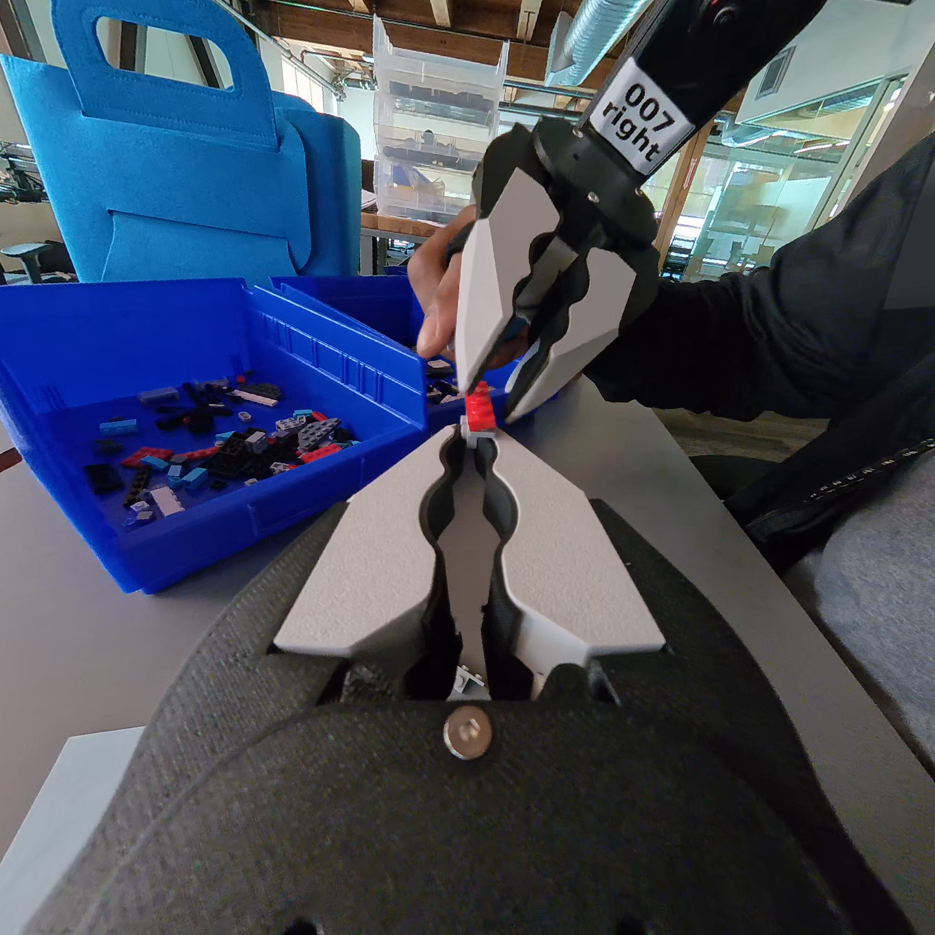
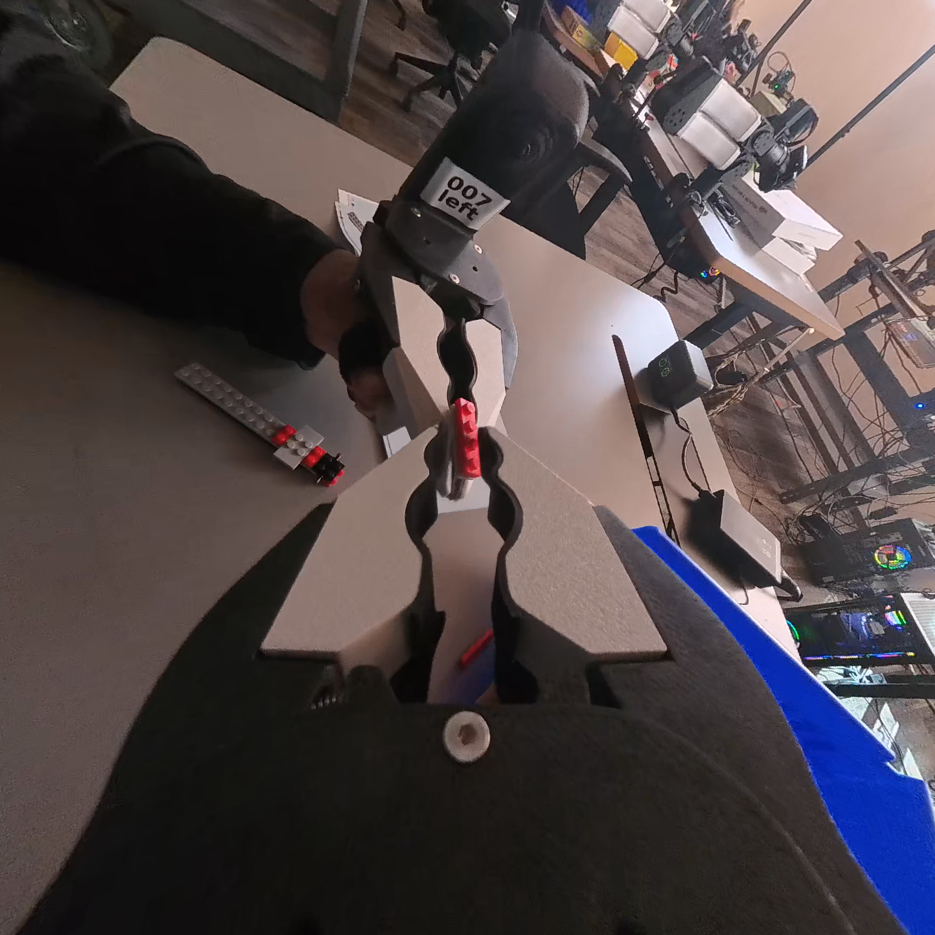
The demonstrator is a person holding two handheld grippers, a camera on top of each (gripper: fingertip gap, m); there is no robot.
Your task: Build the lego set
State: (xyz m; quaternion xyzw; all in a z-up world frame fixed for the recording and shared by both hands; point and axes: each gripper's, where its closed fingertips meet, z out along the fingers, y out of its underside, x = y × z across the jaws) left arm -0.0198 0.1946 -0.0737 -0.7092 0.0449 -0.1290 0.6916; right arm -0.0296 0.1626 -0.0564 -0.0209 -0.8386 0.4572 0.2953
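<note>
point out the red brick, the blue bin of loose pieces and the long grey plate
red brick (image 1: 479, 406), left wrist view, studded face
blue bin (image 1: 324, 498), left wrist view, front wall
long grey plate (image 2: 227, 397), right wrist view, bare studs

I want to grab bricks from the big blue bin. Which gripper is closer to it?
Left. The left gripper sits just off the blue bin's near corner, holding a small red and grey piece. The right gripper hangs slightly farther right.

Open-plan robotics lab or workshop. Evidence: exposed timber ceiling beams (image 1: 405, 20) and silver ductwork (image 1: 592, 45), glass-walled rooms (image 1: 759, 192), stacked clear storage bins (image 1: 435, 126). Further surfaces (image 2: 759, 263) carry boxed equipment; cable tangles (image 2: 835, 455) and lit computer cases (image 2: 890, 559) sit on the floor.
</note>
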